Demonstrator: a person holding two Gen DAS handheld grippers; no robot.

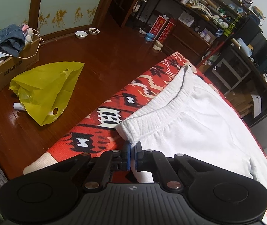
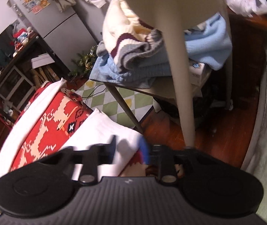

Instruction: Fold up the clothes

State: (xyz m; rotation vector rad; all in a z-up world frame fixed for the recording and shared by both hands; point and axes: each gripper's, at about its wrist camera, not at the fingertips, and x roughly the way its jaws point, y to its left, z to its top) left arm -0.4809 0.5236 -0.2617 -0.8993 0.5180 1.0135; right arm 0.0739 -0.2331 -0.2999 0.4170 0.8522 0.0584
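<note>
White trousers (image 1: pixel 189 120) lie flat on a red patterned cloth (image 1: pixel 133 93) over a table. Their elastic waistband (image 1: pixel 163 105) faces the left edge. My left gripper (image 1: pixel 133 155) is shut on the near corner of the waistband. In the right wrist view, my right gripper (image 2: pixel 128 150) is open, its fingers either side of a white trouser leg end (image 2: pixel 103 127) near the table's corner. The other leg (image 2: pixel 30 112) runs along the far left. The right view is blurred.
A yellow plastic bag (image 1: pixel 45 91) and a cardboard box with jeans (image 1: pixel 8 56) sit on the wooden floor to the left. Cluttered dark shelves (image 1: pixel 217 28) stand behind. A beige table leg (image 2: pixel 180 75) and a shelf of folded knitwear (image 2: pixel 152 46) stand close ahead on the right.
</note>
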